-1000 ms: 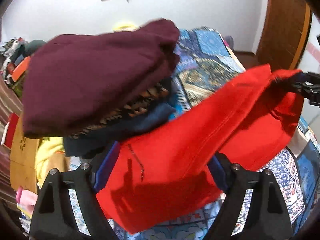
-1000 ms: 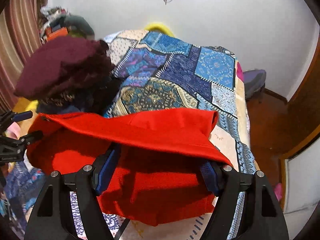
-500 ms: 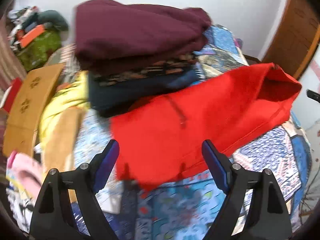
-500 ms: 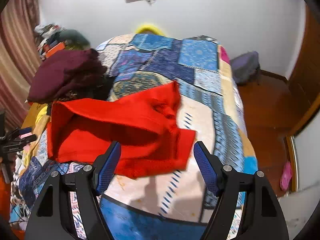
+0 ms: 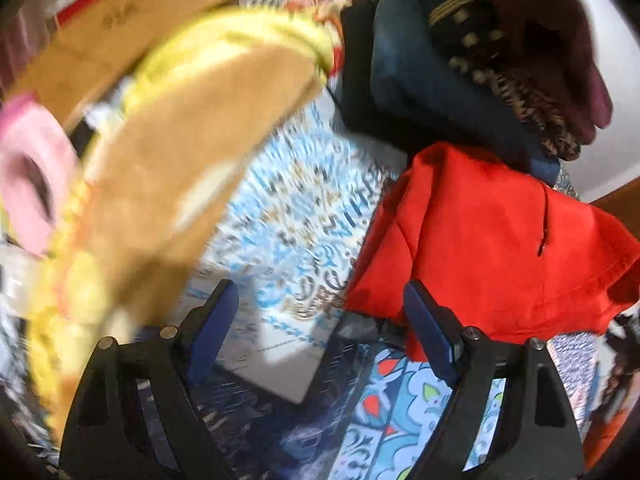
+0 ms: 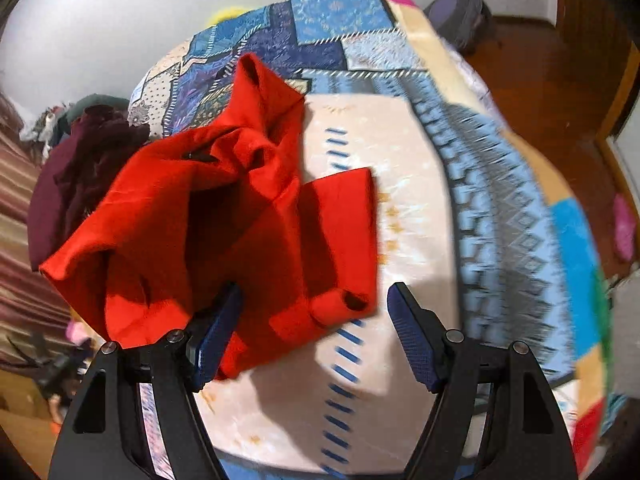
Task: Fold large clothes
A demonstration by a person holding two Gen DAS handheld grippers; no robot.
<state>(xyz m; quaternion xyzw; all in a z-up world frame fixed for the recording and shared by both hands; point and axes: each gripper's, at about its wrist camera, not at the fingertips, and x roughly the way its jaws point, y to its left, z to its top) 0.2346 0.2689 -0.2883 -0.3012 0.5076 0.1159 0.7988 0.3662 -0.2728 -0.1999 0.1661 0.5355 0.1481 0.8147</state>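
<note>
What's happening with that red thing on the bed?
A person with a claw in each hand is folding clothes. The red garment lies crumpled on the patchwork bedspread, and neither claw grips it. The right claw and the left claw are both open above the bed. A stack of folded clothes sits beside it.

White wall, seemingly wooden floor.

The yellow and tan cloth at the bedside is smeared by motion blur; I cannot tell what it is. The red garment covers the base of the folded clothes stack, whose top runs off frame.
</note>
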